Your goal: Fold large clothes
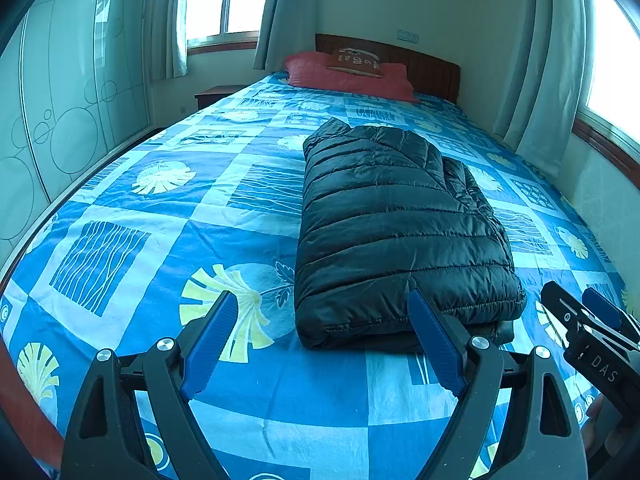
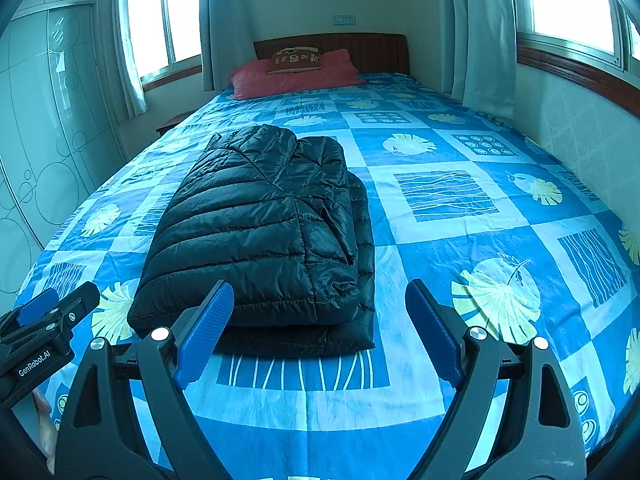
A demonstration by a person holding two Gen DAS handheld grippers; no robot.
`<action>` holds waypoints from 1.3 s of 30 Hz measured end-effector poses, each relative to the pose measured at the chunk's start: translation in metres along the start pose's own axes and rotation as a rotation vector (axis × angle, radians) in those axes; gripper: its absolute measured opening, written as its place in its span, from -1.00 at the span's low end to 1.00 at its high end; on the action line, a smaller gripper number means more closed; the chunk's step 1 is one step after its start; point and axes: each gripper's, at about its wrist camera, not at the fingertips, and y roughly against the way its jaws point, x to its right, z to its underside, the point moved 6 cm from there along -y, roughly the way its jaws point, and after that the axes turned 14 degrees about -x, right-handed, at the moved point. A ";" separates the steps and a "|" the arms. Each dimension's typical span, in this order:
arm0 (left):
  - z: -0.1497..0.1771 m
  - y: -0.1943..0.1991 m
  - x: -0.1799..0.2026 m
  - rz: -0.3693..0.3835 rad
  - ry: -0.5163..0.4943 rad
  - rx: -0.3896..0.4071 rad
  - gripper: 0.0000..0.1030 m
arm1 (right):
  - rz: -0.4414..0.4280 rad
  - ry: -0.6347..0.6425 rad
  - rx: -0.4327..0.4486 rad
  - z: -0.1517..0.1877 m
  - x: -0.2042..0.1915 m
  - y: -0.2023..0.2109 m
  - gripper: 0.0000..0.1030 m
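A black quilted down jacket (image 1: 400, 224) lies folded into a thick rectangle on the blue patterned bed cover (image 1: 160, 220). It also shows in the right wrist view (image 2: 264, 232). My left gripper (image 1: 324, 300) is open and empty, held just before the jacket's near edge, slightly to its left. My right gripper (image 2: 320, 292) is open and empty, held just before the jacket's near right corner. The right gripper shows at the right edge of the left wrist view (image 1: 588, 312). The left gripper shows at the left edge of the right wrist view (image 2: 52, 308).
A red pillow (image 2: 288, 74) with a small brown cushion (image 2: 298, 58) lies at the wooden headboard (image 2: 372, 50). A wardrobe (image 1: 60, 100) stands left of the bed. Windows with curtains (image 2: 480, 32) and a wall run along the right side.
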 end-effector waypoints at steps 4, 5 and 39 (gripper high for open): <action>0.000 0.000 0.000 0.001 0.000 0.001 0.66 | 0.000 0.000 0.000 0.000 0.000 0.000 0.70; 0.000 0.000 0.000 0.001 0.000 0.001 0.66 | 0.000 0.000 0.001 0.000 0.000 0.000 0.70; -0.018 0.020 0.009 -0.011 -0.048 0.101 0.66 | -0.002 0.001 -0.002 0.001 -0.004 0.000 0.70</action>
